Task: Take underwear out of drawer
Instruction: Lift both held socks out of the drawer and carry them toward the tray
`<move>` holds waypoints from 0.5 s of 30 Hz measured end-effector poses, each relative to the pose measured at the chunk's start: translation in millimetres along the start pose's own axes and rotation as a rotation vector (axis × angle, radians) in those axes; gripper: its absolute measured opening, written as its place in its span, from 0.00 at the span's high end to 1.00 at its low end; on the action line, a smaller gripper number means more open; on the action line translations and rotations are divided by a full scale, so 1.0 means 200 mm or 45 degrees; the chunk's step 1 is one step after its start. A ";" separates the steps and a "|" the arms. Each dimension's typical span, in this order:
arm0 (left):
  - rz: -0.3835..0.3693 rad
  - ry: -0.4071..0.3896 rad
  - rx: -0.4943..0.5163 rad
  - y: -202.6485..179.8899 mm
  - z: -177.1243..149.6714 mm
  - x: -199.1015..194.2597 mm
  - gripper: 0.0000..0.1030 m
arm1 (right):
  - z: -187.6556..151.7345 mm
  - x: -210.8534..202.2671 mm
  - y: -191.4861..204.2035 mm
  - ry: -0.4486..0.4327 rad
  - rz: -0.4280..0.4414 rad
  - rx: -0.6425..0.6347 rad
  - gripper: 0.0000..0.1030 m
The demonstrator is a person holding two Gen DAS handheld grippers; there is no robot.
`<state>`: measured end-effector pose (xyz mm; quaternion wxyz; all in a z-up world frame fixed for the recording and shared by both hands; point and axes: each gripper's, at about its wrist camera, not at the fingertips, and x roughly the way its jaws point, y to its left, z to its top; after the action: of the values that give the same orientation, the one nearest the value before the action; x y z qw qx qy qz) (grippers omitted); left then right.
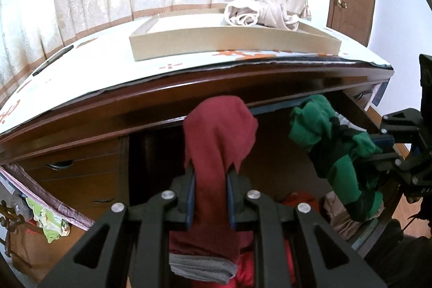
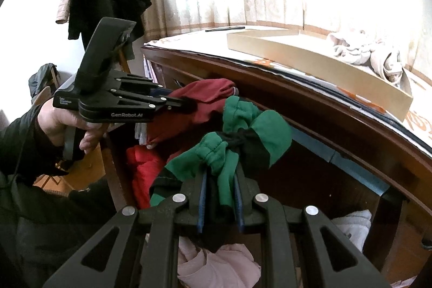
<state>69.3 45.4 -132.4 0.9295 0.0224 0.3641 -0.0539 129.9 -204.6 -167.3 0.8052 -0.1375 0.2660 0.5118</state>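
A: Holding both pieces already, you have the left claw [image 1: 210,197] clamped on the red pair [image 1: 218,136] and the right claw [image 2: 220,203] clamped on the green-and-black pair [image 2: 243,136]. Both hang just above the open drawer [image 2: 388,196].

B: How will they handle?

A: Light, soft and floppy, I judge. They drape over your pads and sag, with no stiffness to steer by. A pinch through a bunched fold looks safest; thin single layers could slip.

B: And farther back?

A: More clothes [image 2: 216,266] lie in the drawer beneath. Beyond, on the desk [image 1: 108,56], sits a shallow box [image 1: 232,42] with pale cloth [image 1: 253,12] in it.
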 end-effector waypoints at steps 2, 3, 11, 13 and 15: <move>-0.001 -0.013 -0.008 0.00 0.00 -0.01 0.84 | 0.00 -0.01 0.00 -0.012 -0.002 -0.004 0.82; 0.001 -0.020 -0.009 0.00 0.00 -0.01 0.84 | 0.00 -0.01 0.00 -0.017 -0.002 -0.005 0.82; -0.011 -0.097 -0.030 0.00 -0.01 -0.06 0.84 | -0.04 -0.07 0.03 -0.098 -0.018 -0.044 0.82; -0.013 -0.123 -0.035 -0.01 -0.01 -0.08 0.84 | -0.05 -0.09 0.04 -0.124 -0.026 -0.052 0.82; -0.018 -0.149 -0.033 -0.02 -0.01 -0.09 0.84 | -0.05 -0.11 0.05 -0.153 -0.033 -0.068 0.82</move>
<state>54.0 44.0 -121.7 0.9490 0.0047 0.3100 -0.0568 111.4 -222.3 -162.2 0.8224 -0.1312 0.2015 0.5157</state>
